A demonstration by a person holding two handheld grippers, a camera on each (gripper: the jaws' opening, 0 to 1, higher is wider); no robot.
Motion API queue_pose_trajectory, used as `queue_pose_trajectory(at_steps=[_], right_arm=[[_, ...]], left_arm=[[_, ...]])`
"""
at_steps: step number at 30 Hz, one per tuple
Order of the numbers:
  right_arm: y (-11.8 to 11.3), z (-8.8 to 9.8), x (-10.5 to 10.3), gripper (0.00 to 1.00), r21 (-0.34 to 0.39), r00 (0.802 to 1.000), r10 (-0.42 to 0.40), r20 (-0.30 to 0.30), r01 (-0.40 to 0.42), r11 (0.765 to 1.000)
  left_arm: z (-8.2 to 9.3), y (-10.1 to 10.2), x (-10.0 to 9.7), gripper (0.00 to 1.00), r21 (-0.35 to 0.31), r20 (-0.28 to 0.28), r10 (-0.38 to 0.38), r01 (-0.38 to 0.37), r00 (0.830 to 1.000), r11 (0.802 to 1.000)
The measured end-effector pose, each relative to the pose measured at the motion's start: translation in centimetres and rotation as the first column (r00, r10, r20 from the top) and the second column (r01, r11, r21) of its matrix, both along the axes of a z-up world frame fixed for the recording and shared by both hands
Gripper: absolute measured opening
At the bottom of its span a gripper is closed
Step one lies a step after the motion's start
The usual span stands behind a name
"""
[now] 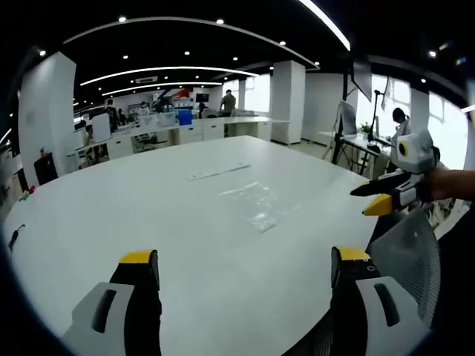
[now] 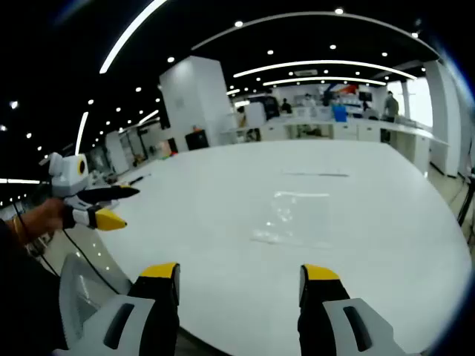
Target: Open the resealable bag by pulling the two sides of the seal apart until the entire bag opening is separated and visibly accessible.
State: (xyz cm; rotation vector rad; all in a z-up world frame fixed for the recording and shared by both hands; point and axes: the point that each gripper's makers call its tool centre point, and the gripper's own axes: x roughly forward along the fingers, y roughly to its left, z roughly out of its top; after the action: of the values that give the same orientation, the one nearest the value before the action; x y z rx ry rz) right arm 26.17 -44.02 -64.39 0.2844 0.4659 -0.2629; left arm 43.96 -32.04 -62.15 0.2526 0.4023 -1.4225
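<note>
I'm seeing open white table [image 1: 148, 215] stretching ahead of both grippers, bare all around the clear resealable bag [image 1: 256, 204] lying flat mid-table. A thin strip [image 1: 217, 171] is lying just beyond it. A mesh chair back [image 1: 404, 256] is crowding the near edge at my right.

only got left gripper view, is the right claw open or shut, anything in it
Observer: The right claw is open, with nothing between its jaws.
Operator: touching the bag?
Observer: No. The clear plastic resealable bag lies flat on the white round table, ahead of that claw and apart from it.
Operator: my left claw from outside?
Observer: The left claw hangs beyond the table's edge, jaws apart, held by a hand.
</note>
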Motion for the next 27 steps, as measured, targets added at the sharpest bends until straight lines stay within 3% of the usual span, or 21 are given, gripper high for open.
queue_pose_trajectory(at_steps=[4, 9, 27], right_arm=[[-0.4, 0.1, -0.3, 0.63, -0.002, 1.0, -0.007, 0.0, 0.007, 1.0], [-1.0, 0.1, -0.7, 0.63, -0.005, 1.0, -0.026, -0.002, 0.026, 1.0], [-0.7, 0.2, -1.1, 0.63, 0.003, 0.999, -0.034, -0.01, 0.034, 0.999]], left_arm=[[0.1, 0.0, -0.8, 0.95, -0.01, -0.032, -0.013, 0.012, 0.999, 1.0], [0.3, -0.1, -0.6, 0.96, -0.004, -0.012, -0.009, 0.009, 1.0, 1.0], [0.5, -0.1, -0.4, 0.94, 0.005, -0.019, -0.01, 0.01, 1.0, 1.0]])
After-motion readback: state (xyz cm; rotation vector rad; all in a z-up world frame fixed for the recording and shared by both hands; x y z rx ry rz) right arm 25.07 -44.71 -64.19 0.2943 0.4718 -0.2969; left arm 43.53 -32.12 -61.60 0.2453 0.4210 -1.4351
